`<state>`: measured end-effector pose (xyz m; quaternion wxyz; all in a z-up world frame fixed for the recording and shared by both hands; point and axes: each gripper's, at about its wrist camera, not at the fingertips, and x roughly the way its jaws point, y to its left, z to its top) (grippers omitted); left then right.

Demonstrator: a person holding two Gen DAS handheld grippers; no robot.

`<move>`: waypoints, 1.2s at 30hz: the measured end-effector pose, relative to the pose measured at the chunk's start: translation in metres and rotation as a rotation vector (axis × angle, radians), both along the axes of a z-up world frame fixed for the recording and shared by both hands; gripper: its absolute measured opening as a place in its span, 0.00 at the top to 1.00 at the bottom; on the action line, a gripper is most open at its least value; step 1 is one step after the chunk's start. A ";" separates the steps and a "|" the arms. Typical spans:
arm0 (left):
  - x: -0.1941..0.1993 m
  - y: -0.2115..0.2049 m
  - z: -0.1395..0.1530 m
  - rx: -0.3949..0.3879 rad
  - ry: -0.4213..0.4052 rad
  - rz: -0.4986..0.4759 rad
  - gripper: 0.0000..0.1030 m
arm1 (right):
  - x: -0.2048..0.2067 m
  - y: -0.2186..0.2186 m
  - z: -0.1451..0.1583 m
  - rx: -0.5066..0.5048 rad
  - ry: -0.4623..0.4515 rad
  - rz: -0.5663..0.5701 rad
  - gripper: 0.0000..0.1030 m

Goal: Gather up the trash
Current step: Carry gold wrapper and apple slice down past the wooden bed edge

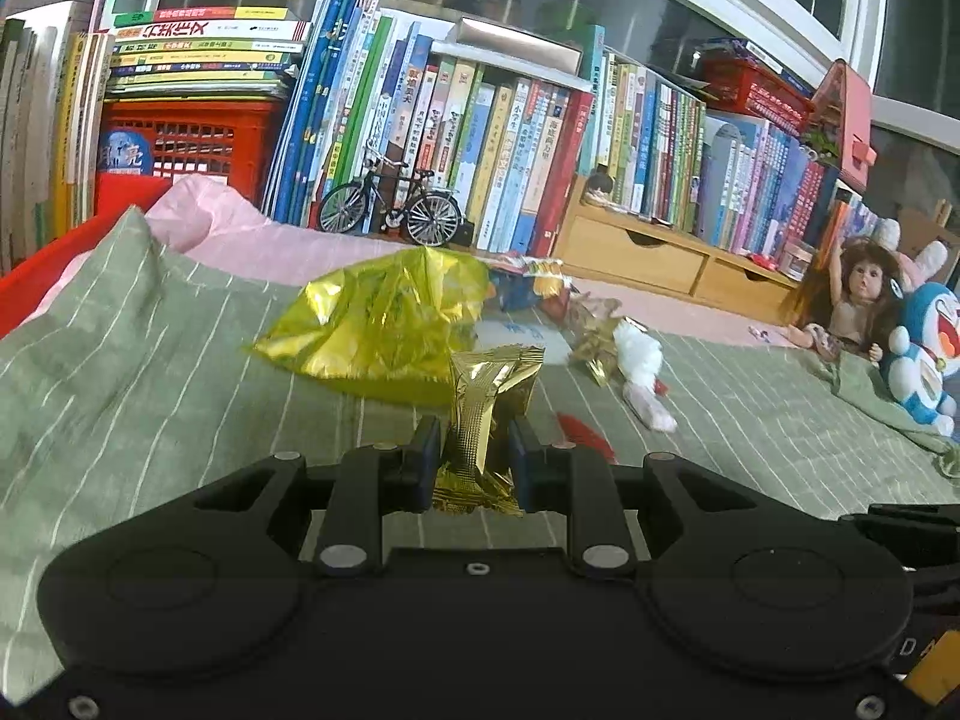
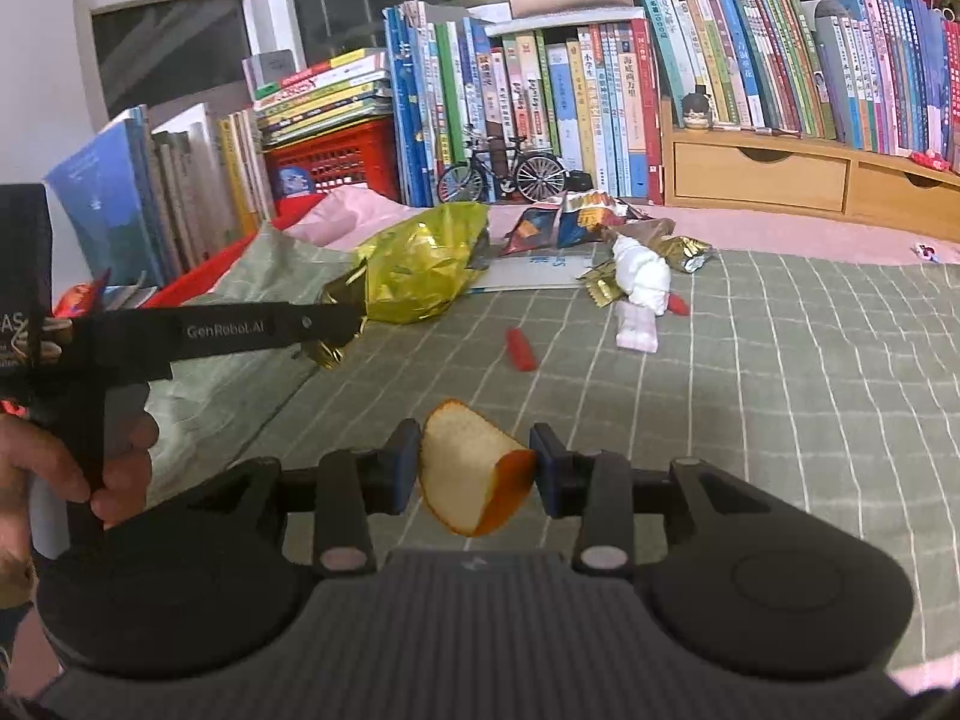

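My left gripper [image 1: 477, 450] is shut on a small gold wrapper [image 1: 489, 414], held above the green striped cloth [image 1: 180, 372]. Just beyond it lies a crumpled yellow foil bag [image 1: 384, 324]. My right gripper [image 2: 474, 462] is shut on a slice of bread with an orange crust [image 2: 468, 468], pinched between both blue pads. In the right wrist view the left gripper [image 2: 354, 324] reaches in from the left with the gold wrapper [image 2: 327, 354]. Further back lie snack wrappers [image 2: 570, 222], a white tissue wad [image 2: 642, 276] and a red scrap [image 2: 521, 349].
A red bin [image 2: 204, 273] stands at the cloth's left edge. Rows of books [image 2: 540, 96], a model bicycle [image 2: 504, 171] and a wooden drawer shelf [image 2: 762, 174] line the back. A doll [image 1: 852, 300] and a blue plush [image 1: 924, 354] sit at the right. A person's hand [image 2: 108, 462] grips the left tool.
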<state>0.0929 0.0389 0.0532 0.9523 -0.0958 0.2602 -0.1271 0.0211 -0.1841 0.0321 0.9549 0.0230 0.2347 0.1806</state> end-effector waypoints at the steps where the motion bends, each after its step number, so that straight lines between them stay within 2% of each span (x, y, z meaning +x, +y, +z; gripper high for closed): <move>1: -0.005 0.001 0.000 -0.007 0.006 -0.005 0.78 | -0.004 0.000 0.000 0.001 -0.001 0.006 0.57; 4: -0.021 0.002 -0.001 -0.030 0.017 -0.022 0.78 | -0.015 0.001 -0.001 0.003 0.001 0.019 0.57; 13: -0.076 0.002 0.008 -0.016 -0.010 -0.049 0.78 | -0.058 -0.003 -0.008 0.008 0.002 0.049 0.57; 18: -0.108 0.003 0.008 -0.046 0.001 -0.064 0.78 | -0.080 -0.009 -0.011 0.011 0.002 0.059 0.57; 32: -0.193 0.009 0.009 -0.059 0.010 -0.107 0.78 | -0.146 -0.021 -0.023 0.010 -0.006 0.075 0.57; 36: -0.215 0.005 0.008 -0.039 -0.001 -0.149 0.78 | -0.161 -0.020 -0.029 0.015 0.001 0.089 0.57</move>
